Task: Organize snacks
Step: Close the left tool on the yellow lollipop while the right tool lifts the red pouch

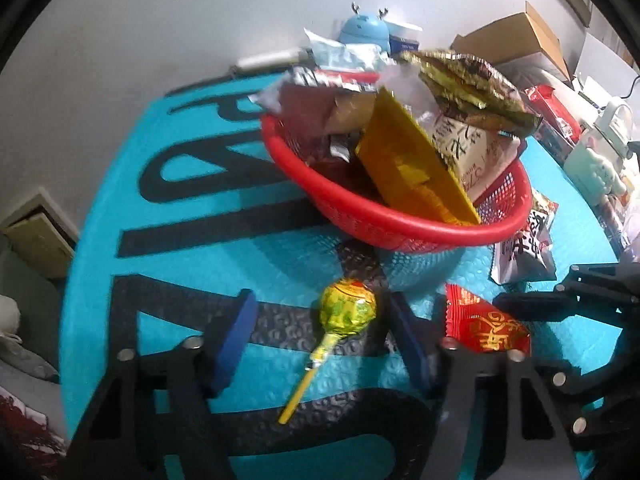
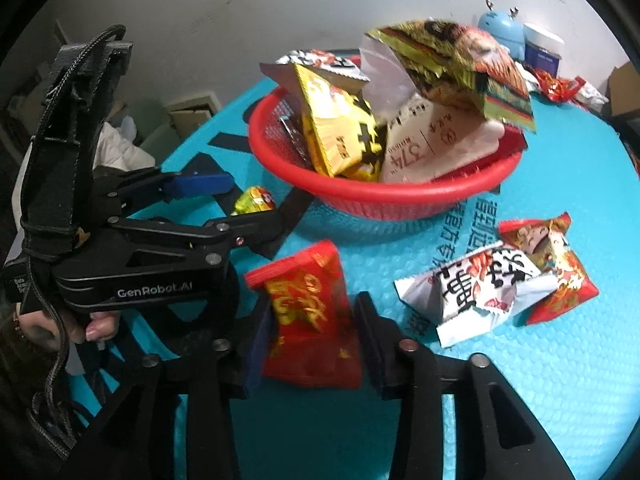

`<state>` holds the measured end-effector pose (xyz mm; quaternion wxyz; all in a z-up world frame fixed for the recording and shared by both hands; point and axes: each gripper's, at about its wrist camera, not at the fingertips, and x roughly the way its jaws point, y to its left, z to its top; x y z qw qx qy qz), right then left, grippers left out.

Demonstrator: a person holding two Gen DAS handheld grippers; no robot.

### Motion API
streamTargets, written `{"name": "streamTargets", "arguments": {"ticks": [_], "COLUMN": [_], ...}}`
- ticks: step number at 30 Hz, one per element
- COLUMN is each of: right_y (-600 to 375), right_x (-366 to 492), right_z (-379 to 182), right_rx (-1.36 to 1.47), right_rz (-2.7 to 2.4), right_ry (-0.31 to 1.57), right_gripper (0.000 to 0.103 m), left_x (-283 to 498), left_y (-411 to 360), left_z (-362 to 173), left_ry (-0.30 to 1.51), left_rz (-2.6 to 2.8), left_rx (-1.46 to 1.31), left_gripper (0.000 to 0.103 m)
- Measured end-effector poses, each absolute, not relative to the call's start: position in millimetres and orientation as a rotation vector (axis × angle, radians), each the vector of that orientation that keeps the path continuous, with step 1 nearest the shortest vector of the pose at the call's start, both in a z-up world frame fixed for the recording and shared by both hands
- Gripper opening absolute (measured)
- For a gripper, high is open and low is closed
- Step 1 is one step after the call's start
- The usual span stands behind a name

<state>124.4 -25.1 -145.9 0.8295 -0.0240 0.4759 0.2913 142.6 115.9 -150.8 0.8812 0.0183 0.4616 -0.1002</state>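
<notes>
Both claws stood spread: left claw [image 1: 320, 316] straddling the lollipop [image 1: 347, 307], right claw [image 2: 316, 320] around the packet [image 2: 312, 320]. Next: pinch, then lift to the basket [image 2: 400, 196] ahead.

A plain white wall [image 1: 200, 20] rises behind the teal mat's [image 1: 160, 248] far edge, cardboard boxes [image 1: 516, 40] beside it.

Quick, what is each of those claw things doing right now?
Left gripper: open, around the lollipop, not gripping it.
Right gripper: open, around the red packet, not clamped.
</notes>
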Motion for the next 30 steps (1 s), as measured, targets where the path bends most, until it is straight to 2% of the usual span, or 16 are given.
{"name": "streamTargets", "arguments": {"ticks": [1,3,5,7,11,13,15,18,30], "right_y": [-26.2,-28.1,-28.9,-24.0,-20.5,-18.0,-15.6,-17.4,-40.2], "right_x": [123.5,121.3,118.2,115.4,107.7,104.1,98.8,98.6,67.1], "right_z": [-146.3,-146.1,-147.0,-148.2,-149.8,-150.4,-151.1,-152.6,-144.2], "right_rx": [-0.047,-0.055,-0.074,-0.091,-0.118,-0.141,-0.173,-0.171,-0.100], "right_rz": [0.620,0.620,0.621,0.620,0.616,0.601,0.579,0.580,0.610], "right_ry": [1.006,1.006,1.005,1.002,0.983,0.972,0.960,0.959,0.983], "right_gripper": [0.043,0.043,0.046,0.054,0.055,0.051,0.042,0.036,0.032], "left_x": [142.4,142.1,140.0,136.9,127.8,122.3,113.1,102.6,59.1], "left_y": [114.5,110.0,106.7,104.4,103.2,103.6,105.0,104.9,92.3], "left_z": [-150.1,-148.8,-147.7,-147.0,-145.4,-144.8,-142.9,-141.3,-126.2], "left_ry": [0.952,0.953,0.960,0.965,0.980,0.988,0.991,0.991,0.987], "left_rz": [-0.208,-0.222,-0.238,-0.245,-0.246,-0.241,-0.231,-0.219,-0.214], "left_rx": [0.047,0.068,0.071,0.075,0.062,0.055,0.050,0.043,0.000], "left_gripper": [0.055,0.036,0.027,0.026,0.026,0.026,0.026,0.026,0.026]}}
